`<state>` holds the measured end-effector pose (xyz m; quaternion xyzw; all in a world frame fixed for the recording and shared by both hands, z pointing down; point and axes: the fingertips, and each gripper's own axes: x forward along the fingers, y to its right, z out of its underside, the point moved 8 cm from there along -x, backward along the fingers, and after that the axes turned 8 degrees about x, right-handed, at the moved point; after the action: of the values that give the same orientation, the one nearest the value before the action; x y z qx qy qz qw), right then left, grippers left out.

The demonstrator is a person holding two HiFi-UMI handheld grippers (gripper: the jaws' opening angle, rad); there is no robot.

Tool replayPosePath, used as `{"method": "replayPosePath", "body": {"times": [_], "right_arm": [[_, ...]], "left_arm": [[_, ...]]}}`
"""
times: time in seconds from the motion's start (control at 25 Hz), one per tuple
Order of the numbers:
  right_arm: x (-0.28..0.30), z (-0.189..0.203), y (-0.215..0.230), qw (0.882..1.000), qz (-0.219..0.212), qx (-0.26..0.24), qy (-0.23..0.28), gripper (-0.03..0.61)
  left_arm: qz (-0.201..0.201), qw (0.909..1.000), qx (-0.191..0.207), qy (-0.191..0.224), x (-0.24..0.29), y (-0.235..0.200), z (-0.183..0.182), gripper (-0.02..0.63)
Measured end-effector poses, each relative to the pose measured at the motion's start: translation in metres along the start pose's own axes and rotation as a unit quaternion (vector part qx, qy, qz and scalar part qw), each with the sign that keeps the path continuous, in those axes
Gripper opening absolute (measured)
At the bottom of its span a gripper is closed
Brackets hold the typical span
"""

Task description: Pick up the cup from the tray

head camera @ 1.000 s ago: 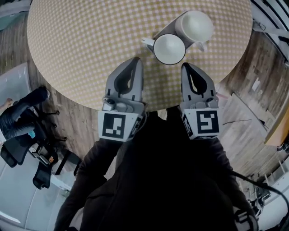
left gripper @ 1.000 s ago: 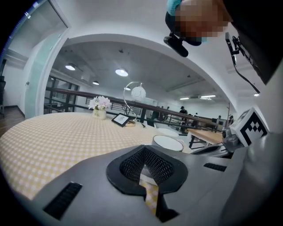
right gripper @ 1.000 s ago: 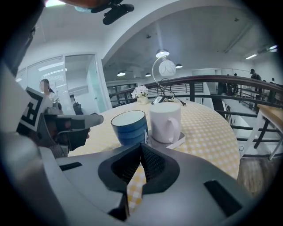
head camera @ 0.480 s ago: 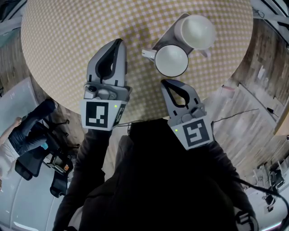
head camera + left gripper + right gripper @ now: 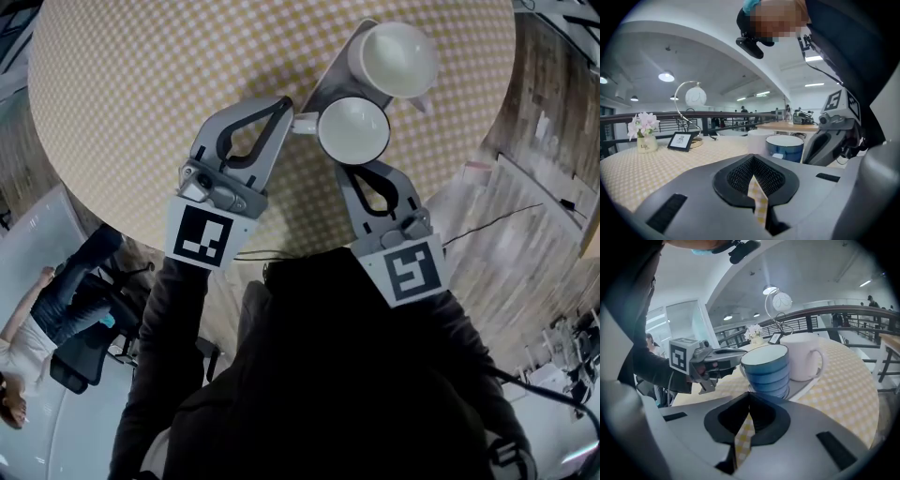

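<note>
A blue-striped cup (image 5: 353, 129) with a white inside stands on the near end of a grey tray (image 5: 324, 81), its handle (image 5: 302, 122) pointing left. A white mug (image 5: 394, 58) stands behind it on the same tray. My left gripper (image 5: 281, 107) is shut and empty, angled right, its tips just beside the cup's handle. My right gripper (image 5: 348, 172) is shut and empty, its tips close below the cup. In the right gripper view the cup (image 5: 765, 369) rises just beyond the shut tips (image 5: 749, 398), with the left gripper (image 5: 712, 363) at its left. In the left gripper view the cup (image 5: 785, 146) sits ahead.
The round table (image 5: 141, 84) has a yellow checked cloth; its near edge runs under both grippers. A flower vase (image 5: 644, 133), a small picture frame (image 5: 680, 140) and a globe lamp (image 5: 696, 97) stand on the far side. A seated person (image 5: 37, 319) is at lower left.
My left gripper has swung from pointing up the table to pointing right, ending beside the cup's handle. The right gripper has shifted left to sit under the cup.
</note>
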<state>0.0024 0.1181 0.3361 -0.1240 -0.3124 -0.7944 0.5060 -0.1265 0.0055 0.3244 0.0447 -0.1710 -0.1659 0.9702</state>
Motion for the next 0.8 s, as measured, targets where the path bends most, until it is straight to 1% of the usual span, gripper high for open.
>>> {"method": "replayPosePath", "body": {"times": [0.08,0.16,0.36,0.52,0.56,0.6,0.68,0.72,0.76,0.8], "right_arm": [[-0.007,0.004,0.010,1.000,0.014,0.002,0.004,0.008],[-0.015,0.007,0.018,1.000,0.019,0.000,0.007,0.008],[-0.022,0.010,0.020,1.000,0.016,-0.011,0.000,0.008],[-0.029,0.013,0.014,1.000,0.009,-0.016,-0.008,0.008],[-0.032,0.014,0.014,1.000,0.007,-0.017,-0.009,0.008],[-0.035,0.015,0.015,1.000,0.005,-0.020,-0.008,0.008],[-0.042,0.016,0.018,1.000,-0.001,-0.027,-0.008,0.008],[-0.046,0.016,0.019,0.999,-0.005,-0.032,-0.008,0.008],[-0.050,0.016,0.020,0.999,-0.009,-0.036,-0.009,0.008],[-0.053,0.016,0.021,0.999,-0.012,-0.039,-0.009,0.008]], "left_arm": [[0.012,0.9999,0.003,-0.005,0.001,0.014,0.000,0.003],[0.014,0.9999,0.000,-0.008,0.002,0.027,-0.001,0.003],[-0.006,0.9996,-0.027,-0.006,-0.004,0.045,0.000,0.003],[-0.019,0.9991,-0.036,-0.011,-0.012,0.063,-0.003,0.003],[-0.033,0.9983,-0.047,-0.012,-0.013,0.067,-0.003,0.003],[-0.058,0.9960,-0.067,-0.011,-0.014,0.068,-0.002,0.003],[-0.128,0.9849,-0.117,0.001,-0.022,0.064,0.000,0.004],[-0.158,0.9788,-0.130,0.008,-0.029,0.062,0.001,0.005],[-0.179,0.9744,-0.136,0.011,-0.035,0.062,0.001,0.005],[-0.190,0.9721,-0.138,0.010,-0.041,0.065,0.001,0.005]]}}
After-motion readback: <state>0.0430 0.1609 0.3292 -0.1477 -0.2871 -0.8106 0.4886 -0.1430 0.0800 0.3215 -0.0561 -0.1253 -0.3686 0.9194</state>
